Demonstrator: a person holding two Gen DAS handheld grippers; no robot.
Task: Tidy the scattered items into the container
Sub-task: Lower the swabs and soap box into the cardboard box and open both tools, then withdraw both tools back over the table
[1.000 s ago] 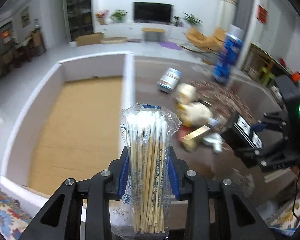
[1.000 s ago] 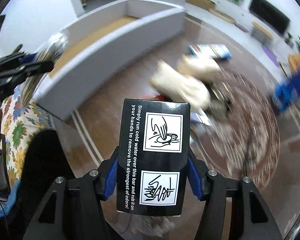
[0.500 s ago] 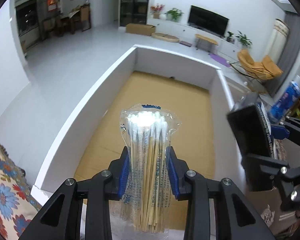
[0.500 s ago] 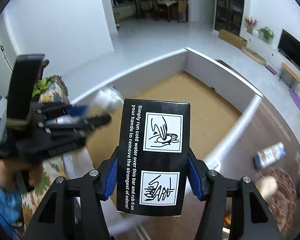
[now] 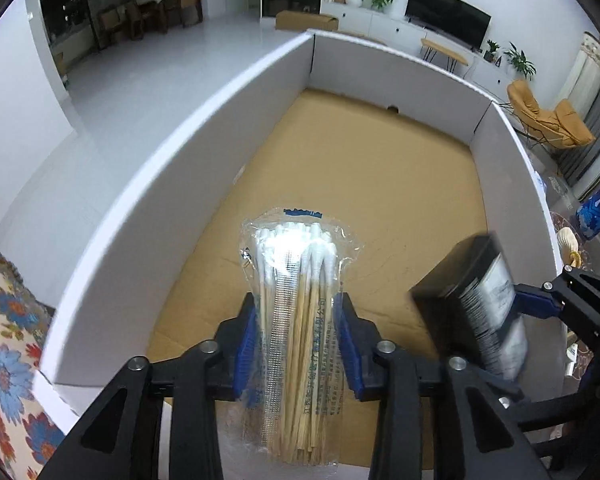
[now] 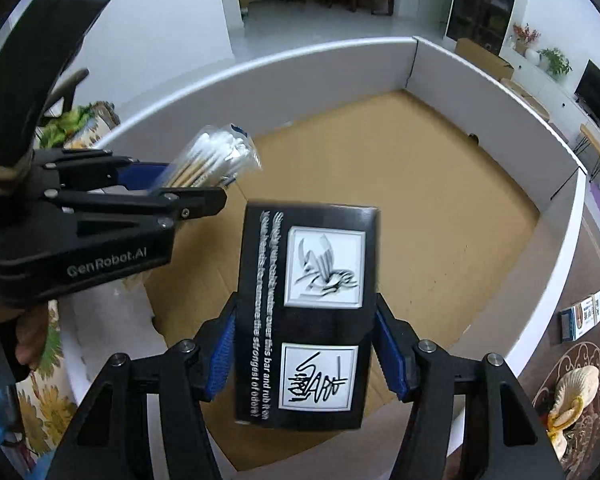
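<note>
Container point(image 5: 172, 152), a white-walled box with a bare cardboard floor, fills both views, and we hold both tools over its near end. Our left gripper point(image 5: 296, 320) has just been opening its jaws, yet the blue pads touch the sides of the cotton swab packet point(image 5: 300, 276), which stands upright between them at lower centre. Our right gripper point(image 6: 306, 320) has also just been opening; a thin gap shows beside the black carton point(image 6: 308, 312), whose print is smeared while the fingers stay sharp.
</note>
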